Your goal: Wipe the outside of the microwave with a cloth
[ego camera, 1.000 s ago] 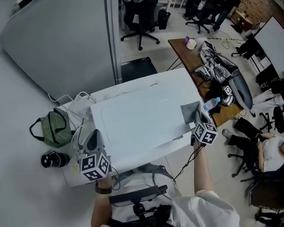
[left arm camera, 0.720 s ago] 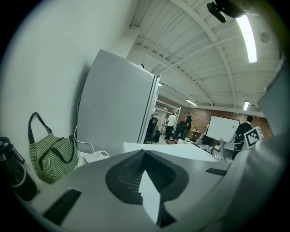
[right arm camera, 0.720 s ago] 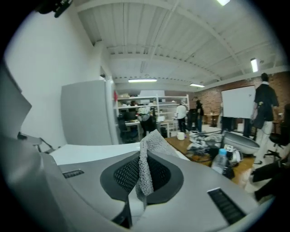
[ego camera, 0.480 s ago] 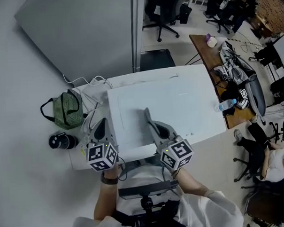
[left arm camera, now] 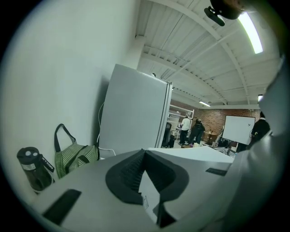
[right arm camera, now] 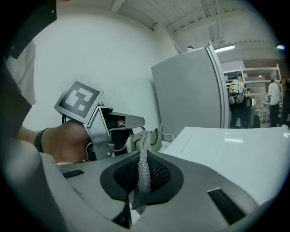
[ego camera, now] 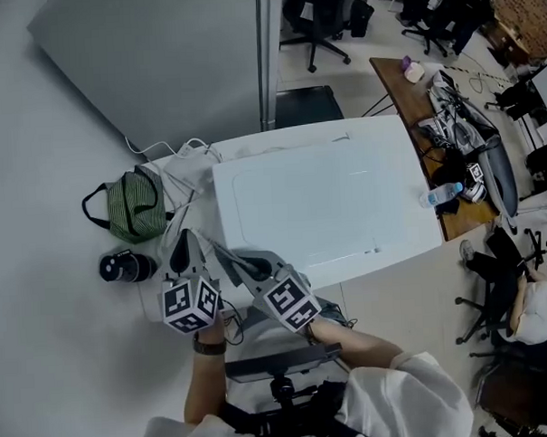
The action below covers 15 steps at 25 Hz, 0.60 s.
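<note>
Both grippers sit low and left of centre in the head view, side by side at the near-left corner of the microwave (ego camera: pixel 318 197). The right gripper (right arm camera: pixel 143 153) is clamped down on the cloth (right arm camera: pixel 143 170): it's a grey mesh strip pinched between the jaws, with its edge sticking up past the tips. Can't tell if the cloth actually touches the microwave's side.

The left gripper (left arm camera: pixel 144 152) has its jaw tips pressed together with nothing in them, and it's just to the left of the right one.

The microwave is a white box filling the middle of the frame. Left of it there's a green striped bag (ego camera: pixel 135 205) and a black bottle (ego camera: pixel 122 266) just below that. A grey partition (ego camera: pixel 158 55) fills the upper left. At the right edge is a cluttered desk (ego camera: pixel 404 90), with a water bottle (ego camera: pixel 441 195) by the microwave's right corner.
</note>
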### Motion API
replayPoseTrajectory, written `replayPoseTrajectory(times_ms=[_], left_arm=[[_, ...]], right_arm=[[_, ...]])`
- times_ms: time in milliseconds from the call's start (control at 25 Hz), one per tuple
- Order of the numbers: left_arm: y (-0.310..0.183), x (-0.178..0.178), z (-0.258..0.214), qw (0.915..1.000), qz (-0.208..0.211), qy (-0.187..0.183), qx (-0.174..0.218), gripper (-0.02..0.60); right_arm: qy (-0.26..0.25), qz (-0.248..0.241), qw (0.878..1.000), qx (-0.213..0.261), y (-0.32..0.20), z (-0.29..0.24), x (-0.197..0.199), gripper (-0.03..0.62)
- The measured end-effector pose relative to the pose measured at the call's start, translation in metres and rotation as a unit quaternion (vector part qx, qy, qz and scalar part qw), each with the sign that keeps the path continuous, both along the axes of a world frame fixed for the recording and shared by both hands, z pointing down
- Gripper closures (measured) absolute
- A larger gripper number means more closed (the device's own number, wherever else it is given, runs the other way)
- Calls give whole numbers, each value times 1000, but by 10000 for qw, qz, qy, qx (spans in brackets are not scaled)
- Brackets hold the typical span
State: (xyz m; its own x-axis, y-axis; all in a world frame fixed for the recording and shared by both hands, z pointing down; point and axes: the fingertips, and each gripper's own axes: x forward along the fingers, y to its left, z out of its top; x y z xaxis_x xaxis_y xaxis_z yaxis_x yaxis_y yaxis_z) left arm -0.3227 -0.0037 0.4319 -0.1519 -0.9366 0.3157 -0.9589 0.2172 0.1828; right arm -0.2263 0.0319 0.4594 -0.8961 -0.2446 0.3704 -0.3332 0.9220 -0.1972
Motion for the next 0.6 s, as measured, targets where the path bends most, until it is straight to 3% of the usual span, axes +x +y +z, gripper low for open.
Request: replayPoseTrajectory(times_ms=[280,600], left_arm=[[-27,28,-5,9992,397,93,56,558],[-55,80,-6,9966,818,24,19,558]], right_arm=[[199,1226,9922,85,-52,3,106,566],[681,2812,9570,193,-123,22,271,566]])
